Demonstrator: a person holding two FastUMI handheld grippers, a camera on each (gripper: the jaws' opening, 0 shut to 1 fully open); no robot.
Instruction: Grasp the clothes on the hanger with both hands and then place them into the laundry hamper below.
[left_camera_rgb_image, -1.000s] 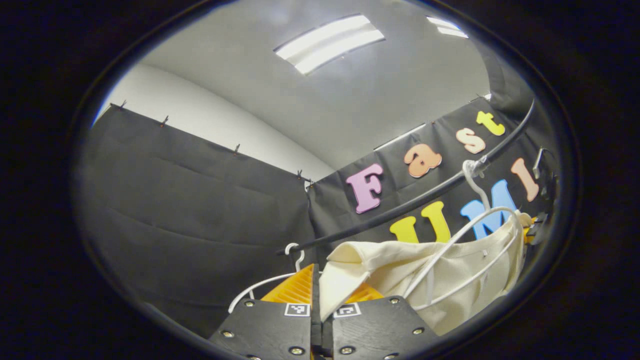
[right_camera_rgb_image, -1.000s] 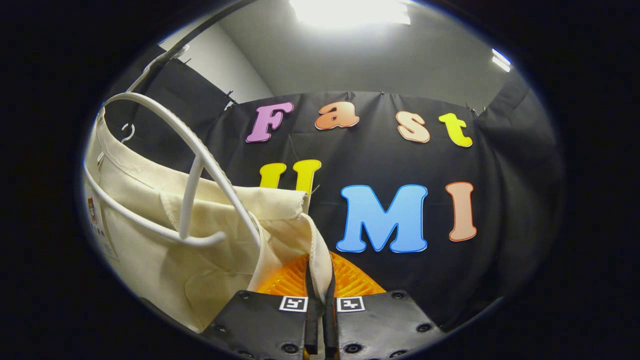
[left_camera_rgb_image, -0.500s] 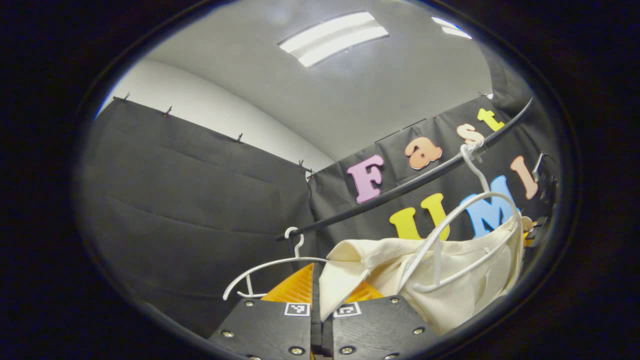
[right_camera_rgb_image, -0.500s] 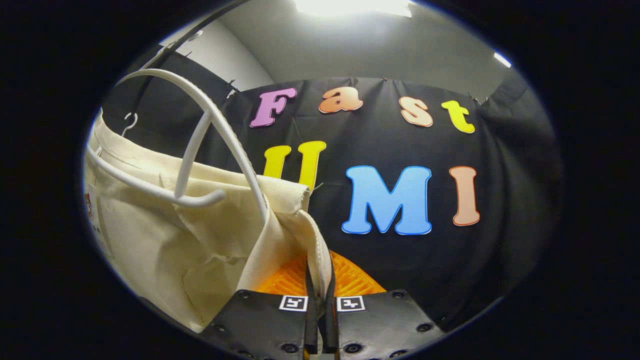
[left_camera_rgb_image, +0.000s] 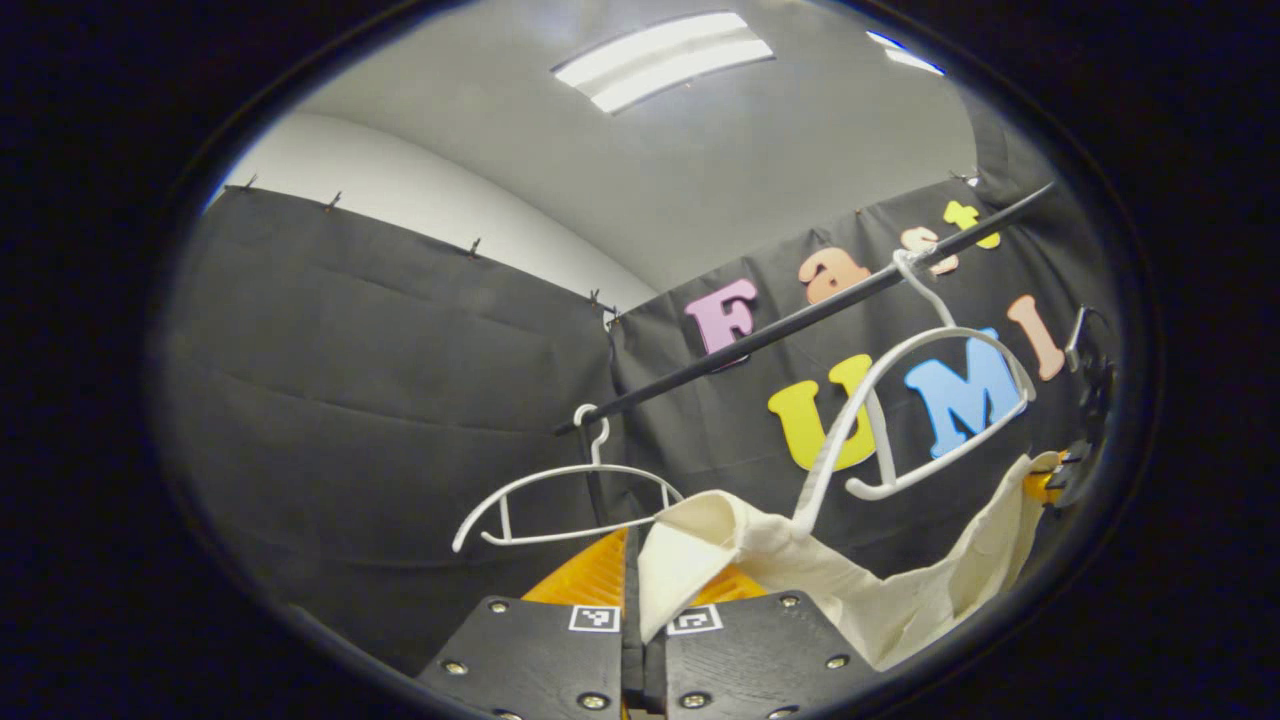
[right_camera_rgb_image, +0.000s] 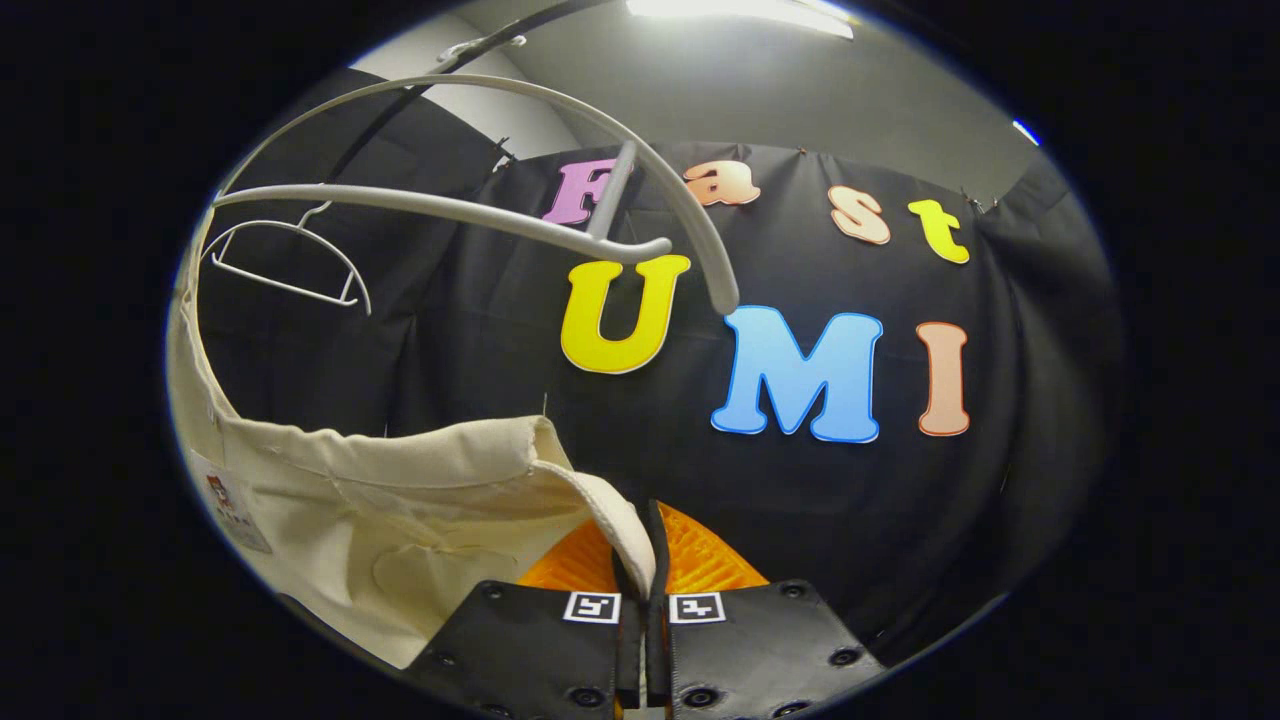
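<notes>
In the left gripper view, the left claw (left_camera_rgb_image: 640, 610) is clenched on one corner of the cream garment (left_camera_rgb_image: 880, 600), and in the right gripper view the right claw (right_camera_rgb_image: 645, 590) is clenched on another edge of the same cloth, which hangs slack between the two. The garment is below the white hanger (left_camera_rgb_image: 920, 410) and no longer on it. Farther away, this hanger and a second empty hanger (left_camera_rgb_image: 565, 495) hang from the black rail (left_camera_rgb_image: 800, 320).
</notes>
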